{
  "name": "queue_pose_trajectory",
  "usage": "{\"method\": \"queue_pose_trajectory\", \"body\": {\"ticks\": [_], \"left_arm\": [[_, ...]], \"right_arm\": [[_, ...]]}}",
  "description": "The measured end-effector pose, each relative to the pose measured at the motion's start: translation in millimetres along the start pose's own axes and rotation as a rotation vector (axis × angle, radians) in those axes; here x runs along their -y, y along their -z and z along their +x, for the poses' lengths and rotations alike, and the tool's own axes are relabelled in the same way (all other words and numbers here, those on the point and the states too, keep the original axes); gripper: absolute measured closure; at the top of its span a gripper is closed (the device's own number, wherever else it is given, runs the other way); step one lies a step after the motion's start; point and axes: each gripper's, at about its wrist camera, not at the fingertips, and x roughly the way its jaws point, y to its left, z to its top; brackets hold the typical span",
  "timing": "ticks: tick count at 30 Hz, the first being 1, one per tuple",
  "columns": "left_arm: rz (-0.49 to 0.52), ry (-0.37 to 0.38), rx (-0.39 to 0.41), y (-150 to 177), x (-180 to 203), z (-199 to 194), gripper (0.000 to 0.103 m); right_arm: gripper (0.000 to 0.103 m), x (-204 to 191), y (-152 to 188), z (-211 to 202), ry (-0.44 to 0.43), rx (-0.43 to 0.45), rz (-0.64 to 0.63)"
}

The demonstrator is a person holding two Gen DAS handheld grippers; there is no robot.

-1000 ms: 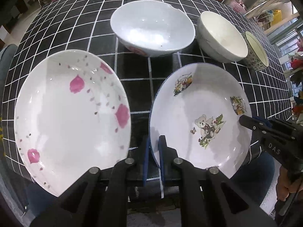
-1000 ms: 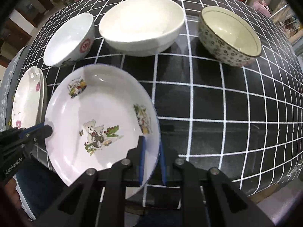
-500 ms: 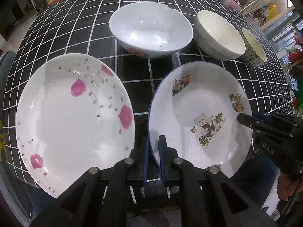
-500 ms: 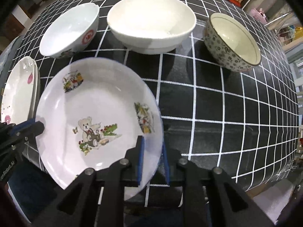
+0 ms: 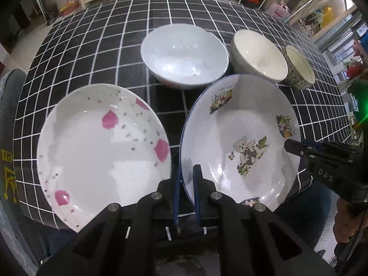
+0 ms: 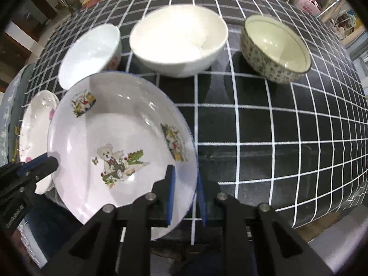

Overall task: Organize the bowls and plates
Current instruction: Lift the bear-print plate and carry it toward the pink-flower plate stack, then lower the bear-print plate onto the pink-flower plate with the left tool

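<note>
White porcelain fills the near part of both views: the teddy-bear plate (image 5: 239, 138), blue-edged and printed with a bear and two smaller pictures, is held at two sides of its rim. The left gripper (image 5: 185, 184) pinches the rim at about seven o'clock, its blue pads pressed nearly together on the thin edge. The right gripper (image 6: 185, 191) straddles the opposite rim at about five o'clock in its own view; its jaws have spread a little over the last second, and whether the pads still press the rim cannot be told. Compared with a second ago the plate has risen off the black white-checked tablecloth (image 6: 287, 138) and now overlaps the bowls behind it. This probably means it is being carried toward the pink-flower plate (image 5: 101, 147), which lies just beside it at nine o'clock, to be stacked there. Farther off, toward twelve o'clock, three bowls stand in a row: a wide white bowl with a red mark (image 5: 184, 55), a plain cream bowl (image 6: 178, 39), and a speckled floral bowl (image 6: 274, 50). The red-marked bowl sits close behind both plates and could be clipped in the swing across. Beyond the table, shelves and clutter are blurred.
</note>
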Motion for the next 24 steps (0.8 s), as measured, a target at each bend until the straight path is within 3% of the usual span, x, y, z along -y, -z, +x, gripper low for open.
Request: {"method": "queue_pose_trajectory", "body": {"ticks": [9,24], "left_arm": [[-0.034,-0.015,0.021,6.5,-26.6,-26.9,0.094],[-0.147,-0.093,0.038,34.3,-115.8,-54.7,0.094]], "right_arm": [[0.079,-36.6,-8.9,-31.9,-0.002,0.039,-0.056],[0.079,-126.7,-24.8,-7.5,-0.048,0.012,-0.159]]}}
